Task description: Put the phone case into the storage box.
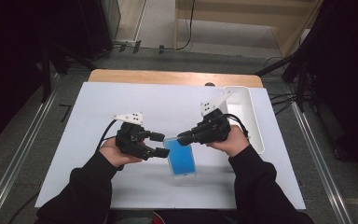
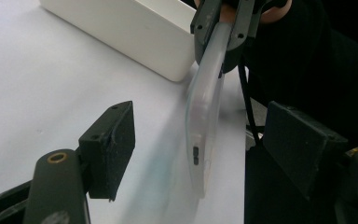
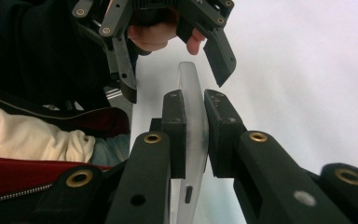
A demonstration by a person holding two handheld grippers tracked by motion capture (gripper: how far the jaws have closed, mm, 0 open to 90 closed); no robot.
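Phone case (image 3: 192, 135) pinched (edgewise) in right tongs (image 3: 194, 116).

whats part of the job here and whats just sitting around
In the job: phone case, clamped by the right gripper; left gripper, open beside it.
Lying about: white bin; white sheet over the table.

No text, label or number is readable anywhere — nothing legible.
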